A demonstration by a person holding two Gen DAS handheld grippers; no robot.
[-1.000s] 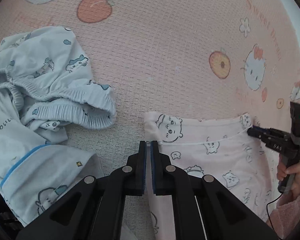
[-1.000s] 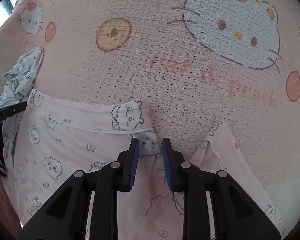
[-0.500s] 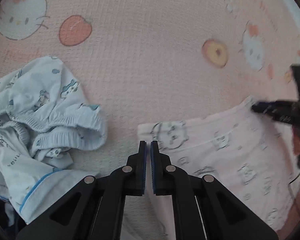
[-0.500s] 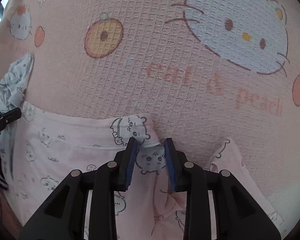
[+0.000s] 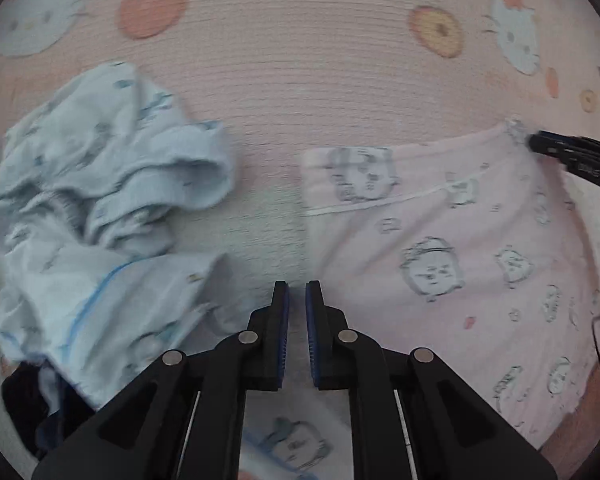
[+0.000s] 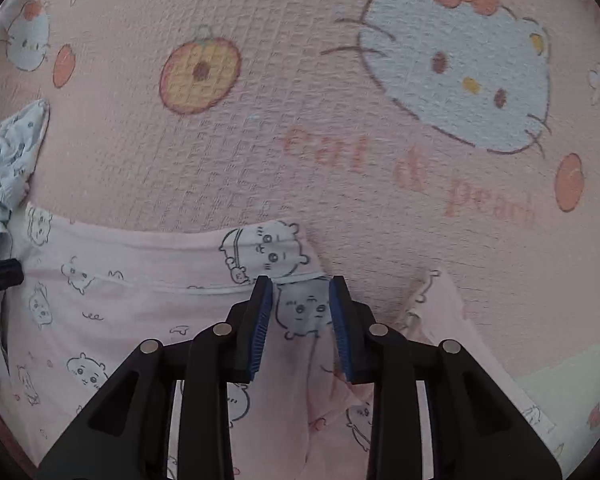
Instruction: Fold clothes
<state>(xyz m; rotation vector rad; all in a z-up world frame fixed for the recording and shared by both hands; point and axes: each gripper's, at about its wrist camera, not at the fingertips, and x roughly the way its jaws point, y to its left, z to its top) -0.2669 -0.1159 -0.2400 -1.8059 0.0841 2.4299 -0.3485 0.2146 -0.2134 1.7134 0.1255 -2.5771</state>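
Pink pajama garment [image 6: 148,300] lies flat; right gripper [image 6: 300,312] jaws spread astride its corner, left gripper [image 5: 297,316] jaws slightly parted.

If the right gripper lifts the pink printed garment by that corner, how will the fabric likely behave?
Probably floppy: the pink printed garment lies flat with soft creases near the right gripper, so it would likely drape and hang. It looks thin and light. On the waffle-textured blanket it may drag rather than slide.

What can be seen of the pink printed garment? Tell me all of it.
The pale pink cotton-looking garment printed with small cartoon animals lies spread flat on the pink waffle-weave blanket, its white-piped hem edge away from the cameras. The right tongs stand open around its right corner; the left tongs hover off its left edge.
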